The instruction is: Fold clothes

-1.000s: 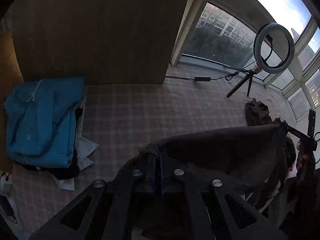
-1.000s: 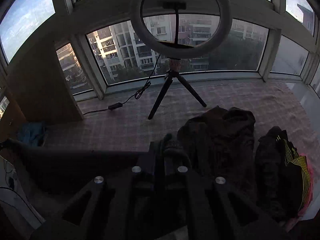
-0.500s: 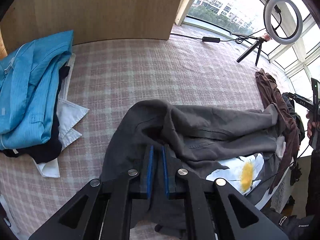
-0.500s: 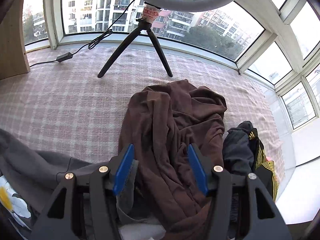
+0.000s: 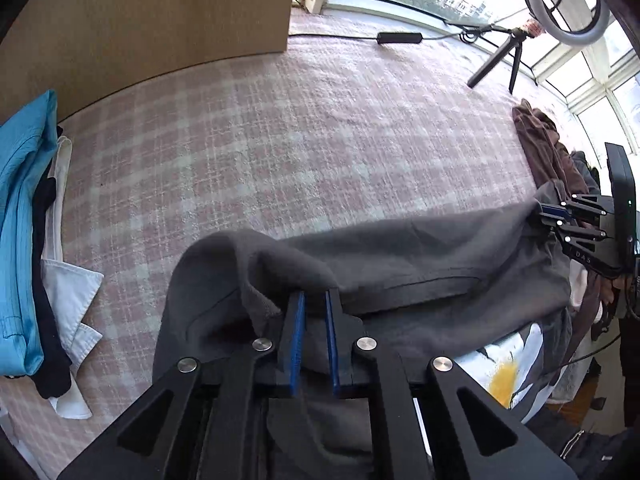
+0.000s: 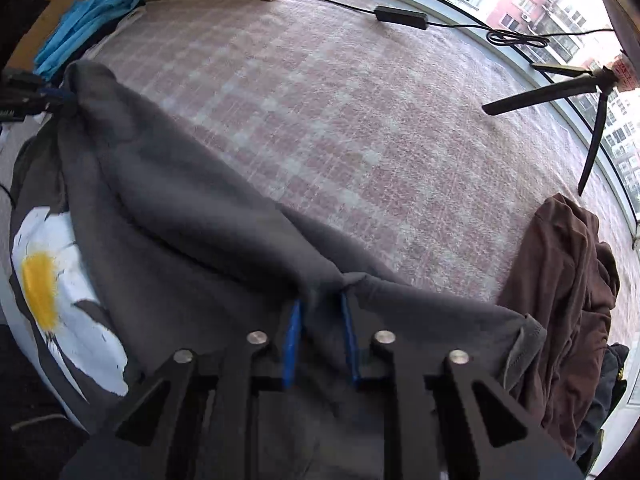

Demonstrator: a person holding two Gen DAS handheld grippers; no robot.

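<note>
The grey garment (image 5: 420, 264) is stretched sideways over the near part of the pink checked cover, its upper edge raised and wrinkled (a white flower print with yellow centre (image 6: 44, 284) shows underneath).

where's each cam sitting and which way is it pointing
Left wrist: sits on the left hand-held gripper, looks forward over the grey garment and plaid cover toward the window; the right hand-held gripper shows at right.
Right wrist: sits on the right hand-held gripper, looks forward across the same cover toward the tripod; the left one shows at far left.
Shared: grey garment, cover, blue clothes, brown garment.
</note>
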